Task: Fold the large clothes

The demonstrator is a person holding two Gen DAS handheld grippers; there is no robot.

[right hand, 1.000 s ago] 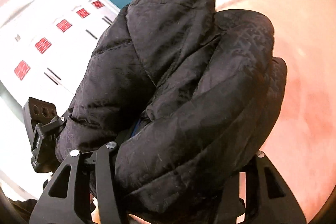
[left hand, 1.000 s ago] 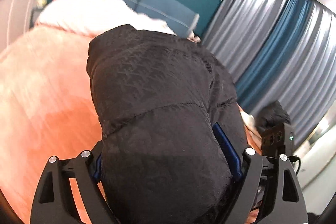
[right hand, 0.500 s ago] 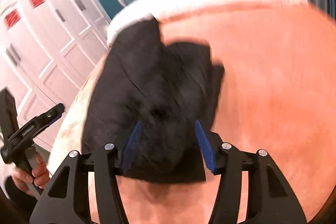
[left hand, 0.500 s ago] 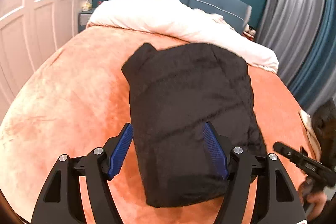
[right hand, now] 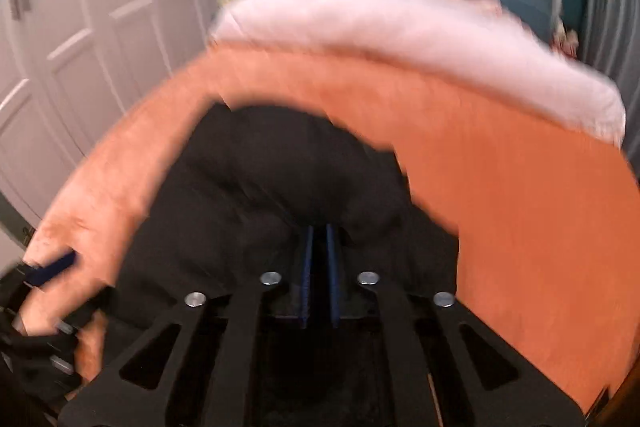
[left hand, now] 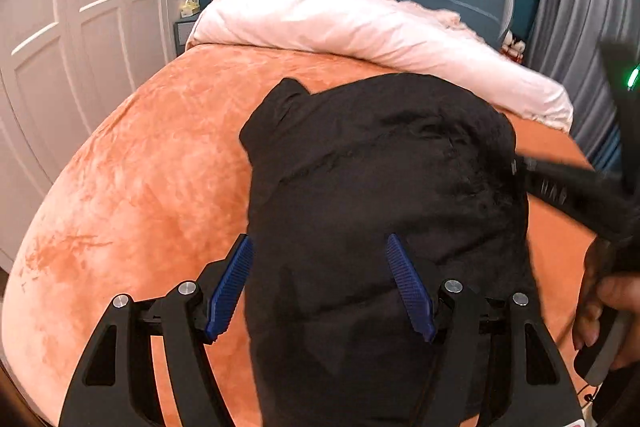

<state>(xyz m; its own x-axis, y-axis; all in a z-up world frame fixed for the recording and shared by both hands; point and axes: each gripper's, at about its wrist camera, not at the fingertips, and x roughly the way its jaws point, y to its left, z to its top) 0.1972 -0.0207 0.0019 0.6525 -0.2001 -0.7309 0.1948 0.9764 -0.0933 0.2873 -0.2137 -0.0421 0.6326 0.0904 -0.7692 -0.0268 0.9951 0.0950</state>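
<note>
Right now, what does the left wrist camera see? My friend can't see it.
A folded black puffy jacket lies on an orange bedspread, between the left gripper's open blue fingers. Behind it sits a white duvet.

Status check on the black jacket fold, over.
Left gripper open, astride the black jacket. Right gripper shut, pads together over it; grip unclear. Jacket bundled on the orange bedspread. Nothing in the way.

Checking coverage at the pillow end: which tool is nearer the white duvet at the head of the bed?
Right. The right tool reaches over the black jacket's far right edge, towards the duvet; the left tool straddles the jacket's near end.
</note>
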